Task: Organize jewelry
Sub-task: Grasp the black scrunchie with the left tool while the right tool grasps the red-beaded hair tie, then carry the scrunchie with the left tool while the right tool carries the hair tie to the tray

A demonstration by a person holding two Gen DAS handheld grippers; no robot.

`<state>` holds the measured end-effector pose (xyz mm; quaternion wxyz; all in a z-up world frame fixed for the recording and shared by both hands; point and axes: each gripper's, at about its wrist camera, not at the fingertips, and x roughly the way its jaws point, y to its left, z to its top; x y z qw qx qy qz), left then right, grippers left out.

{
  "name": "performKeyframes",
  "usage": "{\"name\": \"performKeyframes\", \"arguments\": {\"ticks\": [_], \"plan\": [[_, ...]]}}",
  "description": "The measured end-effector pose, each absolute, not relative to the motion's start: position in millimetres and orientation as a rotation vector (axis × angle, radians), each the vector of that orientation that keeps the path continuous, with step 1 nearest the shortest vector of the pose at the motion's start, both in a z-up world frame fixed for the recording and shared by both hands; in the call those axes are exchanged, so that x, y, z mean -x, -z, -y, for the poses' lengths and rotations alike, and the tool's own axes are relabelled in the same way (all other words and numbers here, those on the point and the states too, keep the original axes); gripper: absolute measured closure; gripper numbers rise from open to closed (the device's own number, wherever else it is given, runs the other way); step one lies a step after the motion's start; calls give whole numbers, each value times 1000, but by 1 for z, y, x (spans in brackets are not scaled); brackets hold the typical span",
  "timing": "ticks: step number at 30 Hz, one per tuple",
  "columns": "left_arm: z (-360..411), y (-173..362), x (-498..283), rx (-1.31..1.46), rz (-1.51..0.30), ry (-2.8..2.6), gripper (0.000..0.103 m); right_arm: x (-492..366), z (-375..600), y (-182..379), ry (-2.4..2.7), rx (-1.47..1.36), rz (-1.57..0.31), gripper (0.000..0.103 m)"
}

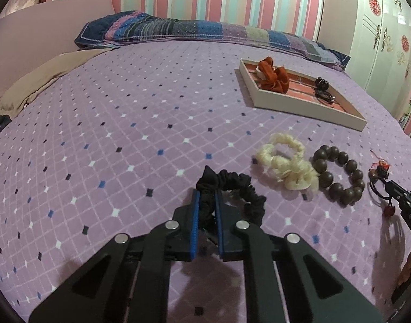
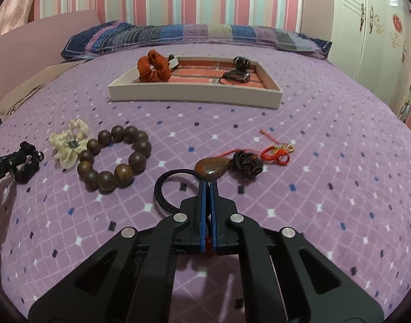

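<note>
The shallow white tray [image 2: 194,95] on the bed already holds a rust-orange scrunchie [image 2: 153,69] and dark hair ties [image 2: 236,74]. Left gripper [image 1: 206,199] clamps a black fabric scrunchie [image 1: 240,188]; right gripper [image 2: 207,188] pinches a black cord loop [image 2: 165,188] with brown teardrop pendant [image 2: 212,167]. A cream scrunchie [image 1: 286,161] and brown wooden bead bracelet [image 2: 114,158] are left.

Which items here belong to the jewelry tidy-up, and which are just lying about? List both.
Job: black scrunchie in left jaws; black hair tie in right jaws; cream scrunchie; bead bracelet; tray.
Lying about: pillows; brown cloth.
</note>
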<state>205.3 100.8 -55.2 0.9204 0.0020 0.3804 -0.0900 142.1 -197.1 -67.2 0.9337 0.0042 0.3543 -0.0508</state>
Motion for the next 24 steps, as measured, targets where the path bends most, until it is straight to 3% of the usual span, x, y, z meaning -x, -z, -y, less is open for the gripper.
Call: {"name": "performKeyframes", "arguments": {"ticks": [24], "plan": [[-23,2,-253,11,-707,311,92,-188,254,16,175,-56,-602,99]]}}
